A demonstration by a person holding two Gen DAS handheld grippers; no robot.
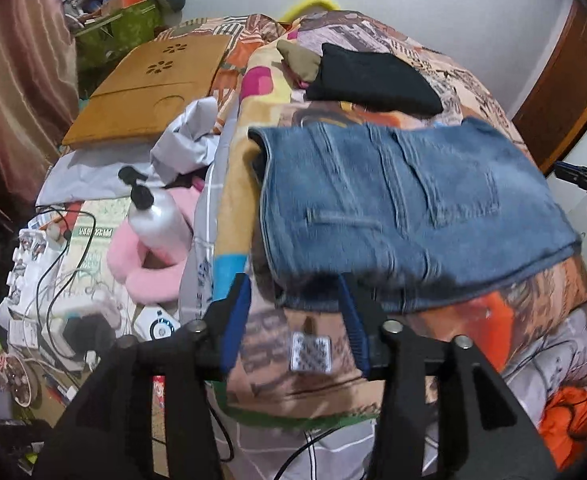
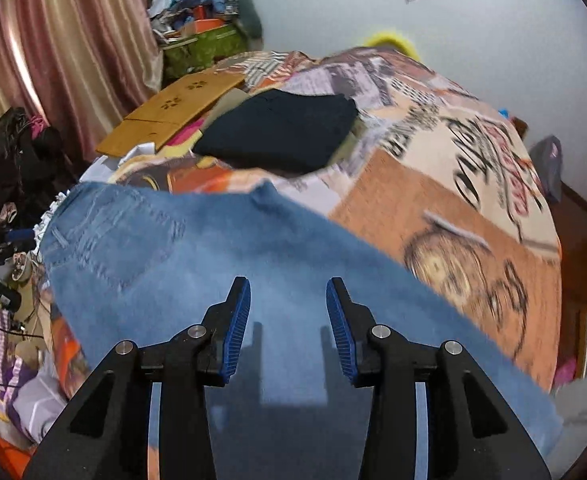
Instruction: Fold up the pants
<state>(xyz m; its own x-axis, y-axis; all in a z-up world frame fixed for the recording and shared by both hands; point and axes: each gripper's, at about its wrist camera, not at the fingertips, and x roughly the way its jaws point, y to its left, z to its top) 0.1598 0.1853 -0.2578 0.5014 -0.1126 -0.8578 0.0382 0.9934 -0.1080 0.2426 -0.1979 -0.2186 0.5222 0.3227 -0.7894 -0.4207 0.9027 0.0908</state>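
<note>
Folded blue denim pants (image 1: pixel 409 208) lie on a colourful patterned blanket (image 1: pixel 317 344) on the bed. They also fill the near part of the right wrist view (image 2: pixel 221 264). My left gripper (image 1: pixel 293 292) is open and empty at the pants' near edge, its right finger tip under the denim hem. My right gripper (image 2: pixel 288 296) is open and empty, hovering just above the denim, casting a shadow on it. The right gripper's tip also shows at the right edge of the left wrist view (image 1: pixel 585 182).
A folded black garment (image 1: pixel 373 78) lies beyond the jeans, also in the right wrist view (image 2: pixel 281 136). A wooden lap tray (image 1: pixel 149 88), white cloth (image 1: pixel 189 140), a silver pump bottle (image 1: pixel 153 216), a pink cushion (image 1: pixel 149 264) and cables clutter the left side. A wooden headboard (image 1: pixel 565 84) stands at right.
</note>
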